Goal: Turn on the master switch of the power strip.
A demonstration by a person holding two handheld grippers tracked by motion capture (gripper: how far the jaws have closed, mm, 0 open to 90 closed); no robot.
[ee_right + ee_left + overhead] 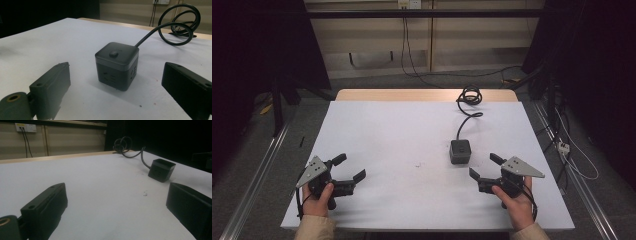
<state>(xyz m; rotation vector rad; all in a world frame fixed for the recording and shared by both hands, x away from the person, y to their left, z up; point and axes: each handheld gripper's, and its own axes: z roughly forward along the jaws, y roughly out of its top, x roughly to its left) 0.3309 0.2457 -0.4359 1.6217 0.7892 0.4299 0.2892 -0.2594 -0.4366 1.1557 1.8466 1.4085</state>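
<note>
Tools [350,167] [482,166] gape, apparently resting beside socket cube [460,151].

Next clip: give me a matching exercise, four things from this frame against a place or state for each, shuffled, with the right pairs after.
Things:
1. left tongs
2. right tongs
3. cube power strip
4. black cord

Places or states:
A. coiled near the table's far edge
B. open, beside the cube
C. standing on the white table, button on top
D. open, near the table's front left corner

Pairs: 1-D, 2-B, 3-C, 4-A
</note>
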